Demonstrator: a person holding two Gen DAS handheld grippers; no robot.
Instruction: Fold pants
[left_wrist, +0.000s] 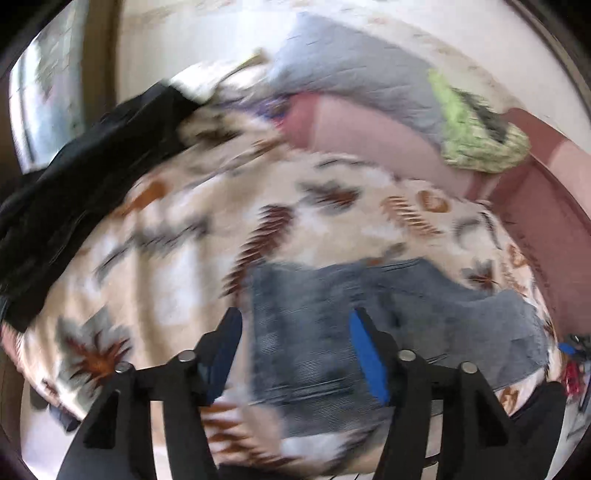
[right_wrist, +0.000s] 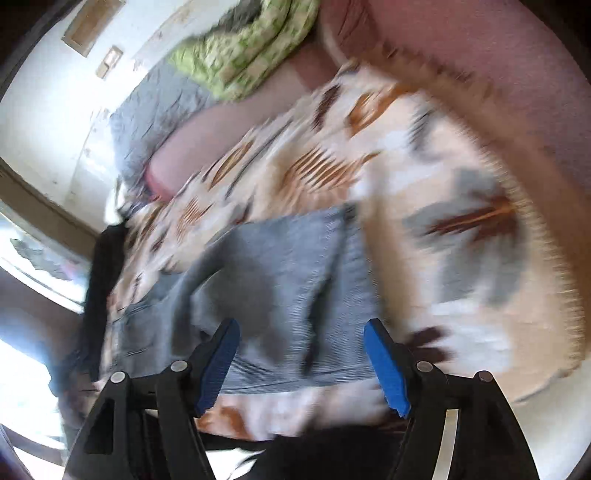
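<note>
A patterned blanket (left_wrist: 332, 229) covers the bed under me, with a black garment (left_wrist: 74, 192) on its far left edge and a green cloth (left_wrist: 476, 136) near the grey pillow (left_wrist: 351, 70). The grey pants (left_wrist: 325, 332) lie flat on the blanket. My left claw (left_wrist: 295, 354) and right claw (right_wrist: 303, 365) both hang spread wide above them, holding nothing

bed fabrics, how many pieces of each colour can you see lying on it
Grey-blue: 2, the pants and a grey quilt
Black: 1, a black garment
Green: 1, a green patterned cloth
Cream leaf-print: 1, the blanket underneath
Total: 5
</note>
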